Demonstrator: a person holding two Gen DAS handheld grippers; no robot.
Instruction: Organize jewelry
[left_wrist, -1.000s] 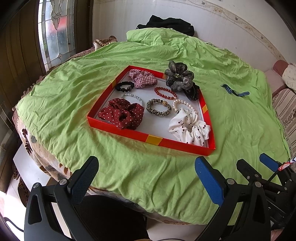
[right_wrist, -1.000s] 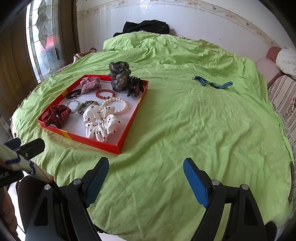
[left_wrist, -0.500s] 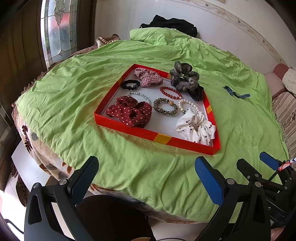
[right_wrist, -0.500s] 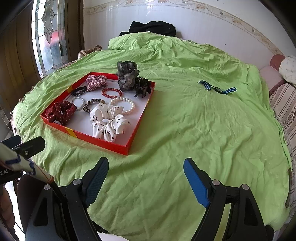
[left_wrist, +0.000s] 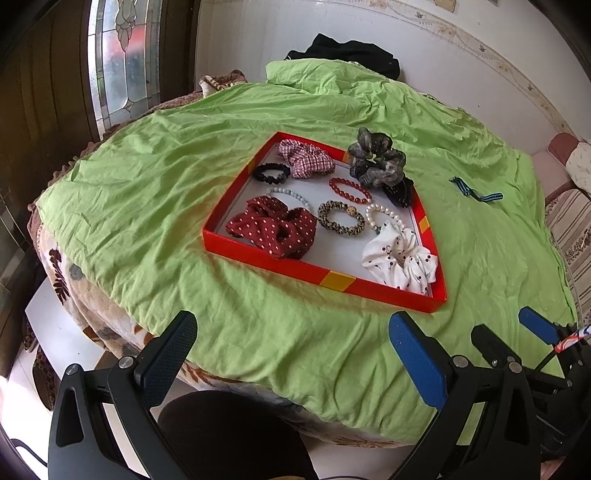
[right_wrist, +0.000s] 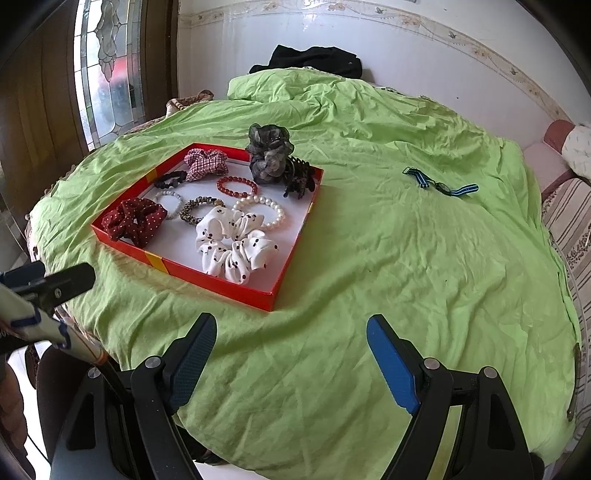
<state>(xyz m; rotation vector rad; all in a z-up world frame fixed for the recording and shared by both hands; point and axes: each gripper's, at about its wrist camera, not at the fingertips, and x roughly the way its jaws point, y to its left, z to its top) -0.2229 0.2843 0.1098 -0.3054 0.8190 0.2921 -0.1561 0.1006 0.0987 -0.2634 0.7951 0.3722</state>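
Note:
A red tray (left_wrist: 280, 263) (right_wrist: 221, 286) lies on the green bedspread and holds several scrunchies and bead bracelets: a white dotted scrunchie (left_wrist: 400, 258) (right_wrist: 236, 247), a dark red dotted one (left_wrist: 273, 229), a pearl bracelet (right_wrist: 262, 210), a red bead bracelet (left_wrist: 349, 189). A grey scrunchie (left_wrist: 375, 157) rests on the tray's far rim. A blue striped strap (left_wrist: 474, 190) (right_wrist: 439, 182) lies alone on the bedspread to the right. My left gripper (left_wrist: 291, 350) and right gripper (right_wrist: 291, 350) are both open and empty, near the bed's front edge, short of the tray.
The green bedspread (right_wrist: 424, 258) covers a round bed. Black clothing (left_wrist: 347, 51) lies at the far side by the white wall. A stained-glass window (left_wrist: 122, 62) is at left. A striped sofa (right_wrist: 569, 221) is at right.
Both grippers have moved a little forward and up toward the bed, so the tray sits slightly closer in view. Nothing on the bed has moved.

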